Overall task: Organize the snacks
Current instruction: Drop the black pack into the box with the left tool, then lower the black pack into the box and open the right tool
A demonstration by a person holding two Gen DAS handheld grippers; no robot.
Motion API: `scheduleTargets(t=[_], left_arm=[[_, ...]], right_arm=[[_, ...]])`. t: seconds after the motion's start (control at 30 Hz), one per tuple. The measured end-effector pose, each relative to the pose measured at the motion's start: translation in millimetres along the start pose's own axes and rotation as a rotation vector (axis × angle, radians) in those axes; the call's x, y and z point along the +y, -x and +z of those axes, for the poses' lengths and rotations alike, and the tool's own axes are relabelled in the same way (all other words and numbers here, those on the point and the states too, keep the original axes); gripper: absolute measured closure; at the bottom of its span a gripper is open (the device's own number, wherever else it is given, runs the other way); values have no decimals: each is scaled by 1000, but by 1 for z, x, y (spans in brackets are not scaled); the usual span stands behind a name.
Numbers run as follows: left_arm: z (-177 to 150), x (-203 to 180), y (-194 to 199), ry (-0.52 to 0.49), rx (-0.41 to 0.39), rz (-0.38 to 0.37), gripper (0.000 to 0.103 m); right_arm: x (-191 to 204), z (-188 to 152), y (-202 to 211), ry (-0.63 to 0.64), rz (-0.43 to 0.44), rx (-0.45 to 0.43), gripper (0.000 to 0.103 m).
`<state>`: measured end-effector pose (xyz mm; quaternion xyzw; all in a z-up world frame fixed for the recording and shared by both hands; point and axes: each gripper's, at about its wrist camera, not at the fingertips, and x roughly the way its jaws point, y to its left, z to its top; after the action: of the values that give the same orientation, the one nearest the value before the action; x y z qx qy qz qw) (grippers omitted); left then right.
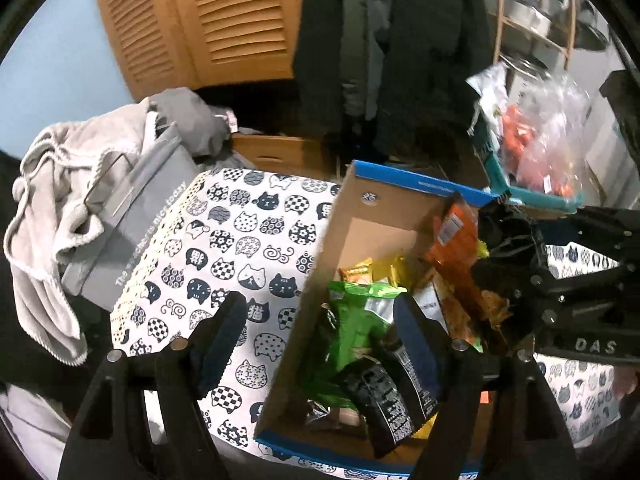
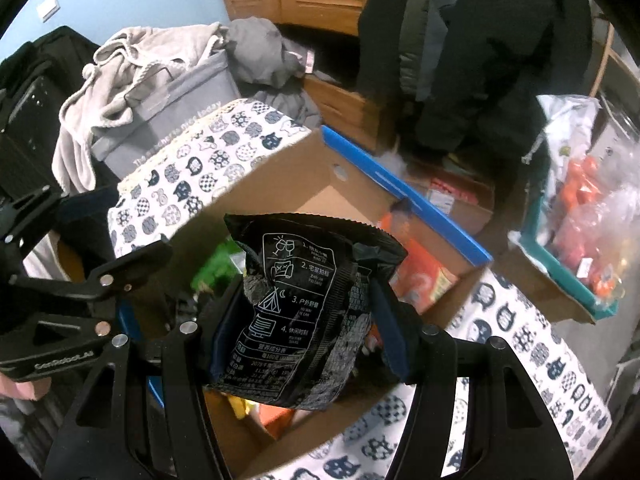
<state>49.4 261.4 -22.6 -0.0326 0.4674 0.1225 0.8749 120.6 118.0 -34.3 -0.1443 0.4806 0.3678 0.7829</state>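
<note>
My right gripper (image 2: 308,320) clamped black snack bag (image 2: 304,312), held upright above cardboard box (image 2: 280,184). My left gripper (image 1: 320,340) stood apart, nothing between pads, over box's left wall. Green packet (image 1: 360,312) and orange packet (image 1: 456,256) lay inside box. Box sat on cat-print surface (image 1: 240,240). Teal basket (image 2: 568,276) of wrapped snacks stood far right.
</note>
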Motion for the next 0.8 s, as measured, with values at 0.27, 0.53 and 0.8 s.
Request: scheduleTargets(t=[0.27, 0.53, 0.8], left_arm=[[1, 2, 0, 23, 1, -5, 25], [-5, -14, 6, -37, -13, -7, 25], [-8, -33, 24, -80, -42, -52, 20]], right_arm=[[-3, 23, -19, -14, 24, 19, 39], [-20, 8, 10, -29, -10, -3, 27], [-35, -30, 49, -56, -48, -18, 23]])
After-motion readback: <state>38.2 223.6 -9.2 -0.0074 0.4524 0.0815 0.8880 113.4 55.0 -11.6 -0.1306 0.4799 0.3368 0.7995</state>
